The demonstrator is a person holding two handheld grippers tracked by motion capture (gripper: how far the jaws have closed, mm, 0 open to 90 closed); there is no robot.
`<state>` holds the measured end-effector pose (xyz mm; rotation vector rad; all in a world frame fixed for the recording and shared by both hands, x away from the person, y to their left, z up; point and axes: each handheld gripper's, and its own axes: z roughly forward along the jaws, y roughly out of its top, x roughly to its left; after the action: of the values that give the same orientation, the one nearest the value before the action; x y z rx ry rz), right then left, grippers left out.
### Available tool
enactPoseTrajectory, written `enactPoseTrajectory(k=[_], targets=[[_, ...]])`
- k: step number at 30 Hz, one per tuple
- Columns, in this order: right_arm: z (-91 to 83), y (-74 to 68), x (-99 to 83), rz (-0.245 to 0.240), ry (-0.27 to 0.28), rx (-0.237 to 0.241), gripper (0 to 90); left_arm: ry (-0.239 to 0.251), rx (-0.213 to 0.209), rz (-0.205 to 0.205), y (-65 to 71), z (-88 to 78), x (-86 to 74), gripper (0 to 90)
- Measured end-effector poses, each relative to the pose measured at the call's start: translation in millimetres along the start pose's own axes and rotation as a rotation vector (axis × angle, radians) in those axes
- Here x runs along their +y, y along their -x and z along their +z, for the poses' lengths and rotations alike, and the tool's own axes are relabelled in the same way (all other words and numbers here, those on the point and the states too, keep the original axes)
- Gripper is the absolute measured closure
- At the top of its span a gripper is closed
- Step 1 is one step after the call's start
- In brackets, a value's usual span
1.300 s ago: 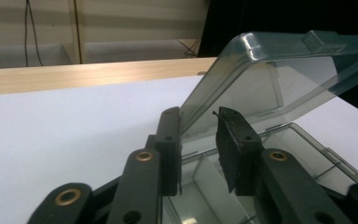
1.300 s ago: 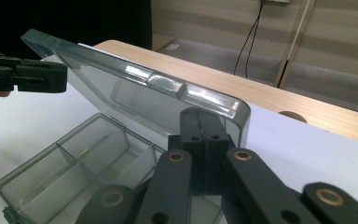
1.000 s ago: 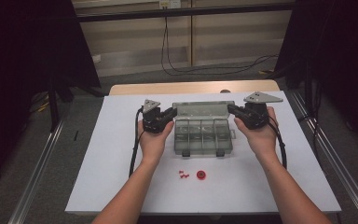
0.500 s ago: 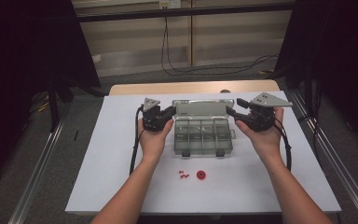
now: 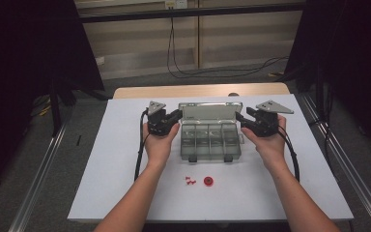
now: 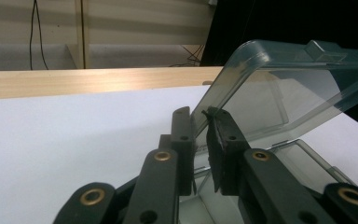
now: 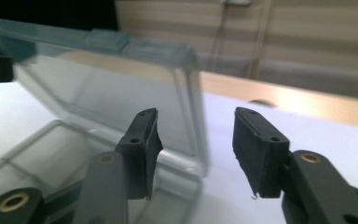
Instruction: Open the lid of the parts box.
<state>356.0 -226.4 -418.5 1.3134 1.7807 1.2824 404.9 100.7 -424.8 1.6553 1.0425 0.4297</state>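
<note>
We see the right gripper (image 7: 196, 149) lower at the lid's (image 5: 205, 112) right edge, its jaws just closing yet apart around that edge, while the left gripper (image 6: 200, 140) stays clamped on the left edge, so the box (image 5: 211, 142) mid-table likely gets shut next.

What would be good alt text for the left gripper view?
The left gripper has its two black jaws shut on the side edge of the clear lid of a plastic box, which stands raised above a white table.
</note>
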Motion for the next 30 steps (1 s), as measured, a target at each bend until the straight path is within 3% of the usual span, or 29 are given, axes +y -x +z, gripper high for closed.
enactPoseTrajectory(k=[2,7,9,15,25,30], targets=[[4.7,0.9,-2.8,0.010,-0.008,0.004,58.1,-0.002,-0.001,-0.004,-0.8,0.5,0.5,81.4],[14.1,-3.1,-5.1,-0.006,-0.022,-0.057,71.1,0.002,0.009,-0.006,-0.4,2.6,1.4,82.0],[18.0,-1.2,-5.8,0.033,-0.031,-0.079,78.8,0.008,0.012,0.001,-0.8,3.8,1.2,82.3],[26.9,2.6,-7.2,0.061,-0.046,-0.081,86.0,0.008,0.012,-0.014,-5.5,10.7,-0.6,82.9],[34.5,3.8,-1.2,0.053,-0.077,-0.101,88.9,-0.022,0.048,-0.002,-8.2,26.6,-5.9,82.6],[36.7,6.8,0.9,0.044,-0.088,-0.092,89.0,-0.086,0.069,0.006,-10.8,37.3,-13.7,81.2]])
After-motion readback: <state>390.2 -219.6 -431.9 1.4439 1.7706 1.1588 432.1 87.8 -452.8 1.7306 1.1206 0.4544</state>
